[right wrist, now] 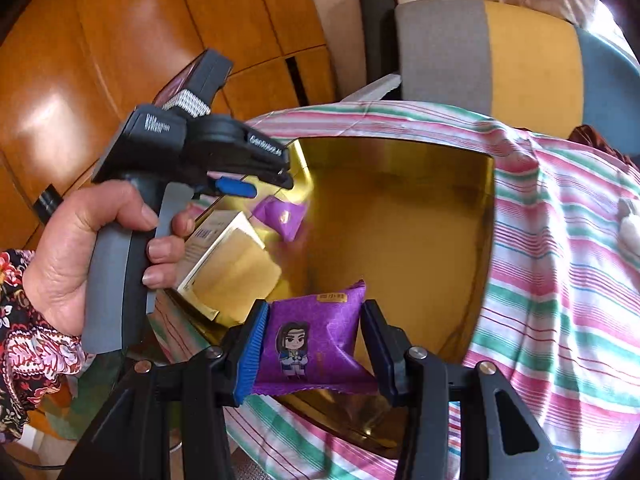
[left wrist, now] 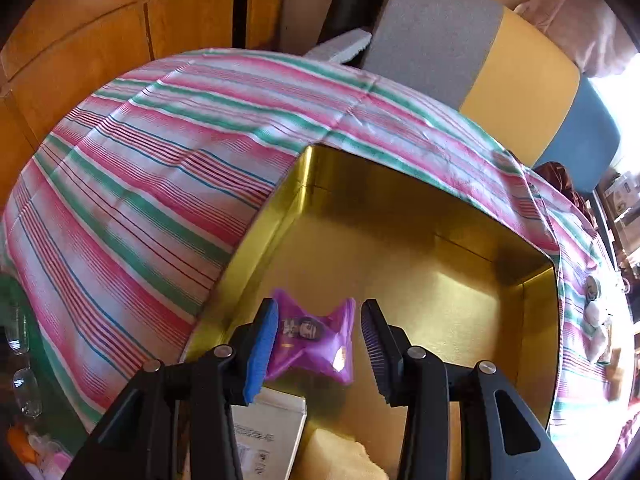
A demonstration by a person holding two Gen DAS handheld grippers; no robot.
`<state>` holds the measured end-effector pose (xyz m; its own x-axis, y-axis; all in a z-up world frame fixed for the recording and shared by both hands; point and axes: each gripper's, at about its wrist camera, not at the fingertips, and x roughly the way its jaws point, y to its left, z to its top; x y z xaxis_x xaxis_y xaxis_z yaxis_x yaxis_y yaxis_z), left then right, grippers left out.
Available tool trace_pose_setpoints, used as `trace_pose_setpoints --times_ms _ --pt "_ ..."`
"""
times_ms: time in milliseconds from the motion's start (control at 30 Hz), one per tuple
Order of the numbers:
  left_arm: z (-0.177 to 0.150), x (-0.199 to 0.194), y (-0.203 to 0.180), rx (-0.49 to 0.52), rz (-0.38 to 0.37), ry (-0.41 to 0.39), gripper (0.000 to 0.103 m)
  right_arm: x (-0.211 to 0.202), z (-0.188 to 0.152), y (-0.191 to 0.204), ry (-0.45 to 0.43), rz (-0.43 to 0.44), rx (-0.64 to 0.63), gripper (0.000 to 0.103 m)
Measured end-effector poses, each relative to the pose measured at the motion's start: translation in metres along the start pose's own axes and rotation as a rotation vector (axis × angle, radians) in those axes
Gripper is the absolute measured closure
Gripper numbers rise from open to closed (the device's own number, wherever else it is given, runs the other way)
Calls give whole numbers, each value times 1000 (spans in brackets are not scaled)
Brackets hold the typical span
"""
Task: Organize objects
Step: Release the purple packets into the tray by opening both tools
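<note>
- The gold box (right wrist: 400,208) sits open on the striped cloth (left wrist: 140,184) that covers the tabletop; a white-edged packet (right wrist: 224,256) of something yellow lies in its near left corner.
- The right gripper (right wrist: 316,344) clasps a purple snack packet (right wrist: 316,340): both fingers (right wrist: 250,352) press on its side edges, and the packet bulges between them with the cartoon figure facing the camera.
- That packet hangs above the near rim of the box, its long axis running across from finger to finger. The open floor of the box lies straight ahead and below.
- The left gripper (left wrist: 320,340) hovers over the left part of the box. A second purple packet (left wrist: 312,340) lies below it. It touches or overlaps the blue pad, while a clear gap stands on the dark pad's side, so the fingers are released and not gripping.
- In the right wrist view this second packet (right wrist: 280,216) appears blurred, just under the left gripper's tips (right wrist: 236,186), so I judge it dropping or freshly let go into the box.
- A hand (right wrist: 92,248) with a flowered sleeve (right wrist: 24,340) holds the left gripper's handle.
- The right hand is nearer the next drop: forward over the rim, then release beside the other packet.
</note>
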<state>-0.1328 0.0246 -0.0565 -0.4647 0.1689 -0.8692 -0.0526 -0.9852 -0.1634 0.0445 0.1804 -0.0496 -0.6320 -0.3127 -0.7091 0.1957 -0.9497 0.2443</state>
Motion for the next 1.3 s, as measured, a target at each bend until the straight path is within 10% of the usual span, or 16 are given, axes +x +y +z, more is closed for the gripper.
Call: trace_pose_setpoints --times_ms 333,867,1300 --pt "-28 -74 32 -111 12 -218 23 25 4 6 39 9 -13 56" --pt "-84 -107 57 -228 66 -264 16 8 13 -6 -28 38 97 48" --pt "-101 -114 -31 23 -54 -279 7 -59 10 -66 -151 -110 201 48"
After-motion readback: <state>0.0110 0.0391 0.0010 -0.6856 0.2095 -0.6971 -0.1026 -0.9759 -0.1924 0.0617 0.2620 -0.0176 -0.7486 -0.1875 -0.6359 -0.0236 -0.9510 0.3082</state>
